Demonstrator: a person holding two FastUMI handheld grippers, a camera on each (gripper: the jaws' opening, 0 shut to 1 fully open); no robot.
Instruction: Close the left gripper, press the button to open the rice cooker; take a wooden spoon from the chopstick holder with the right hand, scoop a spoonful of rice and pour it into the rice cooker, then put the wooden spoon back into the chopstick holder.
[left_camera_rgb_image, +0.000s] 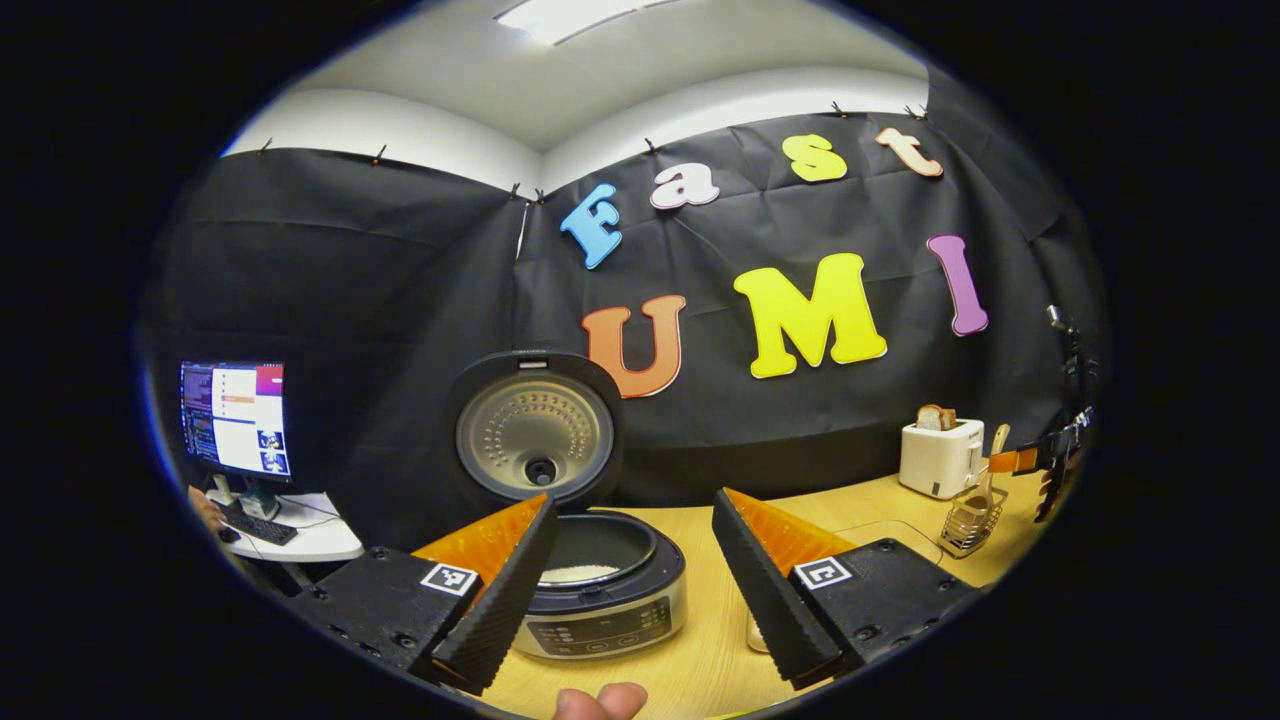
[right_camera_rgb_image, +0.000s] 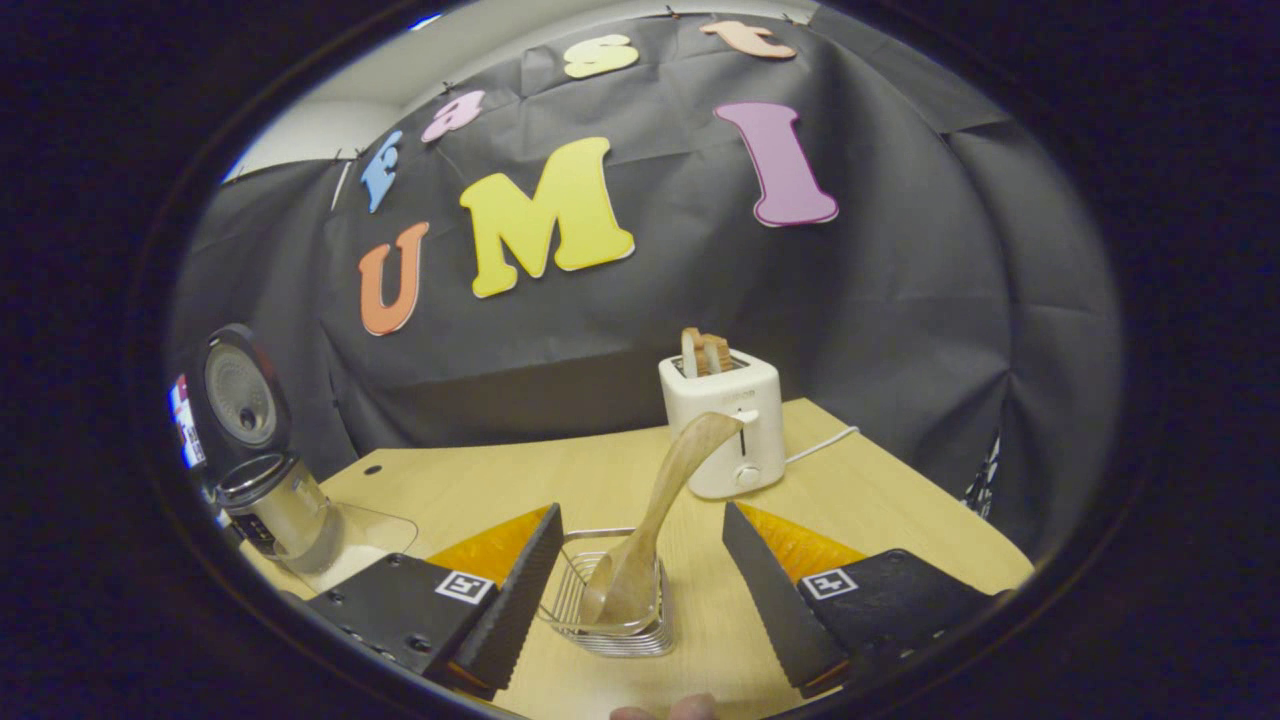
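Note:
The rice cooker (left_camera_rgb_image: 600, 590) stands with its lid (left_camera_rgb_image: 535, 435) up, and white rice shows in its pot. My left gripper (left_camera_rgb_image: 634, 505) is open just in front of it, fingers on either side of the pot, holding nothing. The wooden spoon (right_camera_rgb_image: 665, 500) stands in the wire chopstick holder (right_camera_rgb_image: 610, 605), leaning right. My right gripper (right_camera_rgb_image: 641, 512) is open around the holder; the spoon's handle rises between its fingers, untouched. In the left gripper view, the right gripper (left_camera_rgb_image: 1050, 455) is by the holder (left_camera_rgb_image: 970, 525) at the far right. The cooker (right_camera_rgb_image: 270, 505) also appears at the far left.
A white toaster (right_camera_rgb_image: 730, 430) with bread in it stands behind the holder, its cord trailing right. A clear container (right_camera_rgb_image: 360, 545) lies beside the cooker on the wooden table (right_camera_rgb_image: 500, 480). A monitor (left_camera_rgb_image: 235, 415) sits on a white desk to the left.

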